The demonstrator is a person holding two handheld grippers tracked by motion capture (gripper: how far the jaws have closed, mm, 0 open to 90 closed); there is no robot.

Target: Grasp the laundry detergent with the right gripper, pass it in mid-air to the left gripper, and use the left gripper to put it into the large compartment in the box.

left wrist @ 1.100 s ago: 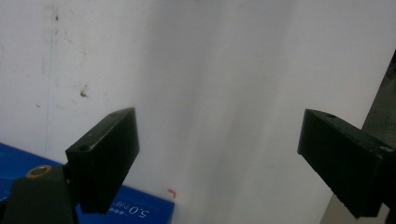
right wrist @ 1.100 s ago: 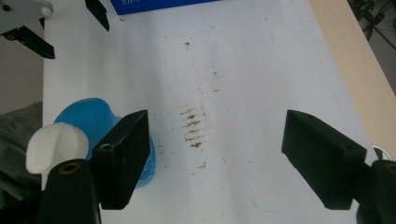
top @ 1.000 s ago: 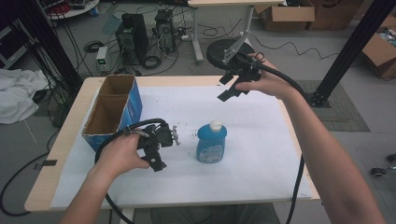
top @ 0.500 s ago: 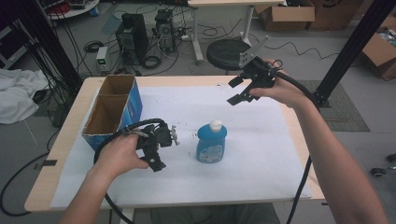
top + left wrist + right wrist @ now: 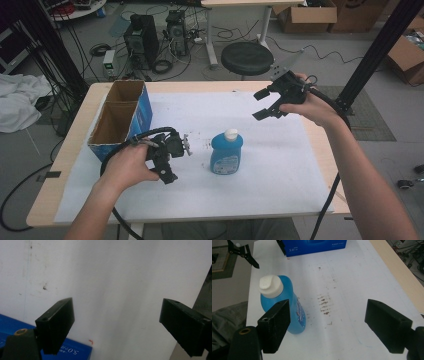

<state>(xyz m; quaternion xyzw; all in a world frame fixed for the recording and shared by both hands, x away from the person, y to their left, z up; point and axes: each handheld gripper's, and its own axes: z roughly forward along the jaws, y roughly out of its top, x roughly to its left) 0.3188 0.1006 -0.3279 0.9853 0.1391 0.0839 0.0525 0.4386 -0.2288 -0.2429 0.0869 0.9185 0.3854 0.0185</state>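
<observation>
A blue bottle (image 5: 226, 153) with a white cap (image 5: 231, 134) stands upright near the middle of the white sheet (image 5: 280, 165) that covers the wooden table (image 5: 320, 135). In the right gripper view the same bottle (image 5: 287, 307) stands just beyond the left jaw, and brown stains (image 5: 324, 305) mark the sheet to its right.

The right gripper (image 5: 269, 104) is held above the far right part of the table, by the person's right hand (image 5: 310, 105). It points to the left and slightly down, toward the bottle, but it is well apart from it. Its jaws stand wide apart and have just been opening; nothing is between them, only the bare sheet below.

The left gripper (image 5: 176, 160) is held by the left hand (image 5: 127, 167) near the left side of the table, just left of the bottle and not touching it. In the left gripper view its two black jaws are also far apart, with only white sheet between them, and a corner of the blue box (image 5: 65, 350) lies at the bottom left.

That cardboard box (image 5: 120, 120), blue outside and brown inside, stands at the far left of the table. It is open at the top and has two compartments. A black cable (image 5: 145, 135) loops from the left gripper over the sheet beside the box.
</observation>
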